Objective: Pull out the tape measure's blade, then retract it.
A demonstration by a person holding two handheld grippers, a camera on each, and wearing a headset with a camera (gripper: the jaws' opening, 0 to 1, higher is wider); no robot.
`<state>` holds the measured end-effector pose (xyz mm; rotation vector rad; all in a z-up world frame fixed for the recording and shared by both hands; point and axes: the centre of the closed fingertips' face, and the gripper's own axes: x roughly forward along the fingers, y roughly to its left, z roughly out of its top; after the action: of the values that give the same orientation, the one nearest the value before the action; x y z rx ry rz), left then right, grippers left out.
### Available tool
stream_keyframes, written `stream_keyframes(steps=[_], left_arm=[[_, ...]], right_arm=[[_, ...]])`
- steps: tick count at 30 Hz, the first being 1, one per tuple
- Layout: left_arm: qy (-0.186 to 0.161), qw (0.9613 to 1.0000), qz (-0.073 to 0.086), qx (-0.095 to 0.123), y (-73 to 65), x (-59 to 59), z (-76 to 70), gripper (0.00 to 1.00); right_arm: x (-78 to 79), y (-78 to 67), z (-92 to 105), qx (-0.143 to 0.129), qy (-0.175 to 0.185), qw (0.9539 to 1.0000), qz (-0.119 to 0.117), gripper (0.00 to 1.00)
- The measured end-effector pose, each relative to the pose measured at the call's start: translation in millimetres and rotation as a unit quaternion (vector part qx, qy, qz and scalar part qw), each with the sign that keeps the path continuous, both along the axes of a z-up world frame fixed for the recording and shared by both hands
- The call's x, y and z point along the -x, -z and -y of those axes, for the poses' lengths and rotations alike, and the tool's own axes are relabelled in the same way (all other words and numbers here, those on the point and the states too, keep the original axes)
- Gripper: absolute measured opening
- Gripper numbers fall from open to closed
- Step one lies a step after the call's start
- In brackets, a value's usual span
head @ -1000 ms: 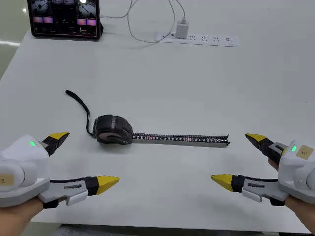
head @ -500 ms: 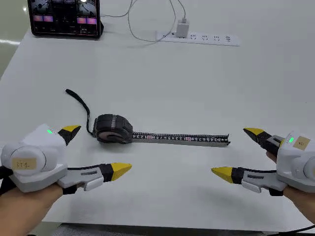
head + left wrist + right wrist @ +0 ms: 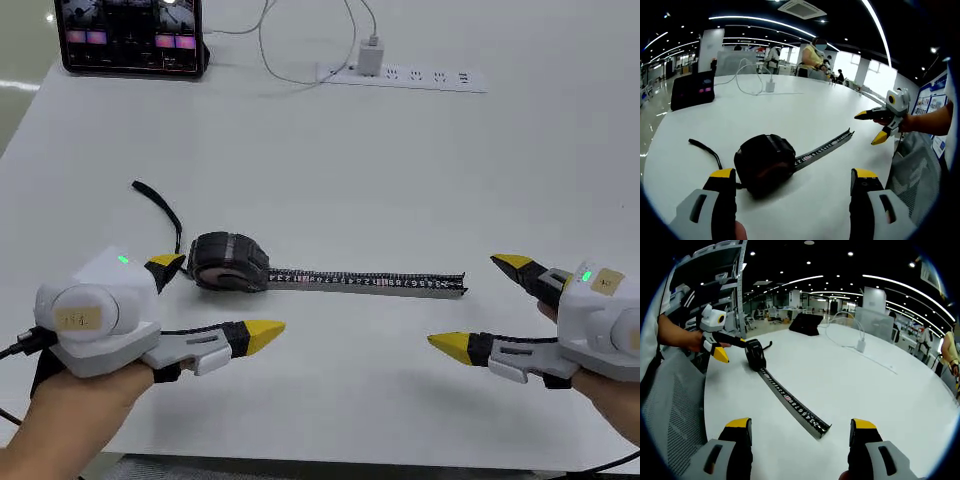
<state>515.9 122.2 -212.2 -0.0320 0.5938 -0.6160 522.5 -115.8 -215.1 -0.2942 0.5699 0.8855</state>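
Black tablet screen is cropped by the top edge; numerals on the black tape blade seemingly cannot be read.

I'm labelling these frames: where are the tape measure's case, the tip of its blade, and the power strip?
tape measure case (image 3: pixel 230 263), head view, top of the dark housing.
blade tip (image 3: pixel 818 429), right gripper view, free end of the pulled-out blade.
power strip (image 3: pixel 430 79), head view, middle of its white body.
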Motion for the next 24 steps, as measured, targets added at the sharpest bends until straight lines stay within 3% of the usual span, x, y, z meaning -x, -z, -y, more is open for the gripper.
stream_keyframes(steps=[2, 10, 24], left_arm=[[0.001, 1.0000, 0.001, -0.006, 1.3, 0.1, -0.1, 0.93], [-0.015, 0.9999, 0.000, 0.005, 0.6, 0.5, -0.5, 0.92], [-0.065, 0.9978, 0.006, 0.012, -3.4, -13.8, -1.7, 0.88]], right_arm=[[-0.1, -0.6, 0.1, -0.001, 0.001, 1.0000, 0.000, 0.78], [3.7, 2.4, 0.6, 0.000, 0.000, 1.0000, -0.005, 0.78], [-6.0, 5.8, 6.5, 0.020, -0.022, 0.9995, -0.010, 0.72]])
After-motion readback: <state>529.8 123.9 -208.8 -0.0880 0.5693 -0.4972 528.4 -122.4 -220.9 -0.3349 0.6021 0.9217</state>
